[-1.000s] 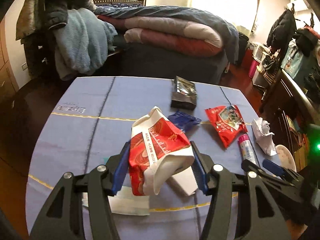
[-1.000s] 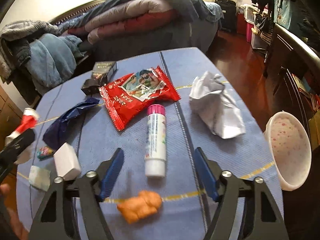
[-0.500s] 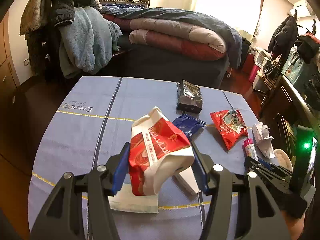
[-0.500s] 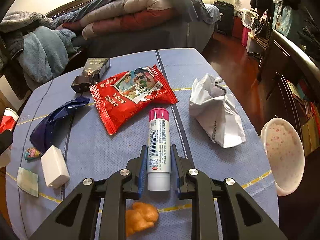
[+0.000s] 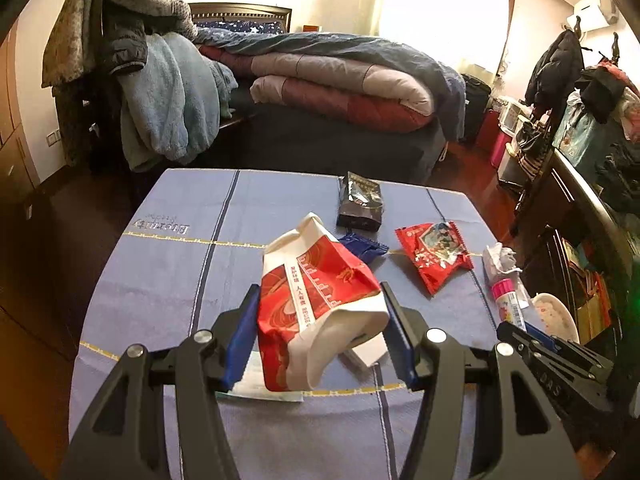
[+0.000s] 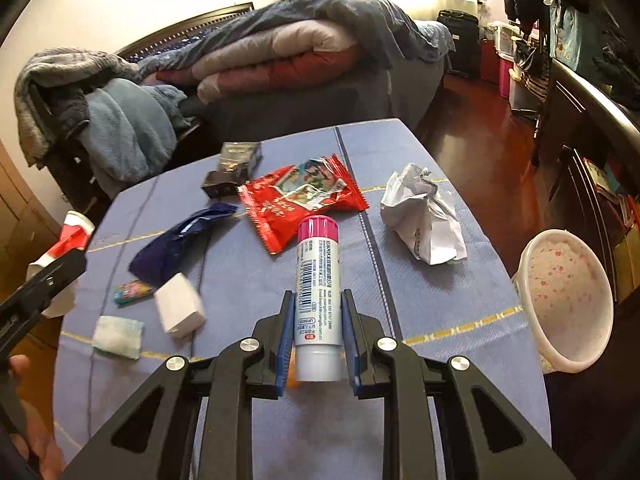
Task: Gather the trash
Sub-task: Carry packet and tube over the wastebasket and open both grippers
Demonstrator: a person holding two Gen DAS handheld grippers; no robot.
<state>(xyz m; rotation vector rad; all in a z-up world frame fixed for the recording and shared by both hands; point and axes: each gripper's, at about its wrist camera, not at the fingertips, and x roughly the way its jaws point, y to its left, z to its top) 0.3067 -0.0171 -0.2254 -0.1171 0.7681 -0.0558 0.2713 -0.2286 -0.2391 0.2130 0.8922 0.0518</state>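
My left gripper (image 5: 320, 332) is shut on a red and white crumpled carton (image 5: 316, 300) and holds it above the blue tablecloth (image 5: 180, 264). My right gripper (image 6: 316, 336) is shut on a white tube with a pink cap (image 6: 318, 292), lifted off the cloth; the tube also shows in the left wrist view (image 5: 508, 300). On the cloth lie a red snack wrapper (image 6: 300, 196), a dark blue wrapper (image 6: 176, 240), a black packet (image 6: 234, 166), crumpled white paper (image 6: 424, 216), a white box (image 6: 180, 310) and a small folded wipe (image 6: 118, 336).
A pale speckled bin (image 6: 568, 300) hangs at the table's right edge. A small teal wrapper (image 6: 132, 292) lies near the white box. A bed with folded quilts (image 5: 340, 84) stands behind the table. A dark wooden cabinet (image 6: 588, 148) stands at the right.
My right gripper closed on the pink-capped tube and lifted it off the cloth. My left gripper kept hold of the carton and rose a little.
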